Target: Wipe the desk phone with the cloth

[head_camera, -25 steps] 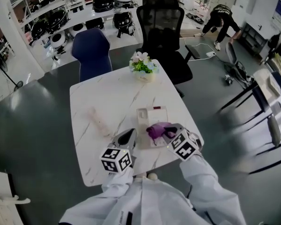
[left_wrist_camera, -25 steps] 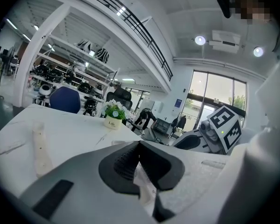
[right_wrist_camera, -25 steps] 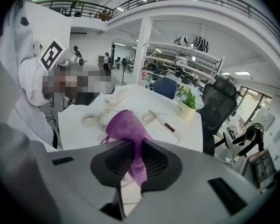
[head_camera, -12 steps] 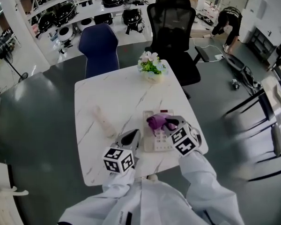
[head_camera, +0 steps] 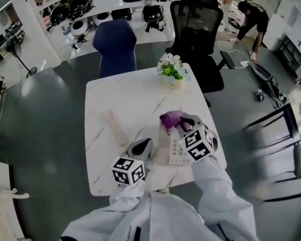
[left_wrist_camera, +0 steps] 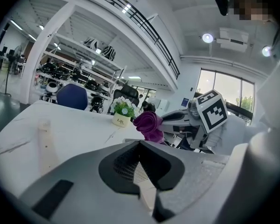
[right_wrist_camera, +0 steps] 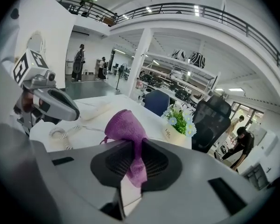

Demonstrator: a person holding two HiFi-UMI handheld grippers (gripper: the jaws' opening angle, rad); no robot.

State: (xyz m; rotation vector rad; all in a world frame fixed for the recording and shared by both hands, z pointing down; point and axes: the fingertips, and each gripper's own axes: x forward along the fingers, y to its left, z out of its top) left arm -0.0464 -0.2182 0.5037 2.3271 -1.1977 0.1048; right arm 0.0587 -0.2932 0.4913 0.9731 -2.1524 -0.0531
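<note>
Phone [head_camera: 174, 147] wiping is judged under way: cloth [head_camera: 171, 118] is clamped in the right hand-held gripper [head_camera: 180, 122], the left hand-held gripper [head_camera: 144, 146] is closed empty, and a stroke down-frame is called for.

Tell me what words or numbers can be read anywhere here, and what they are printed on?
"Life": on the flower pot at the table's far side; the smaller print under it is unreadable.
Desk phone keys: too small to read.
Marker cube: a black-and-white pattern, no letters.
</note>
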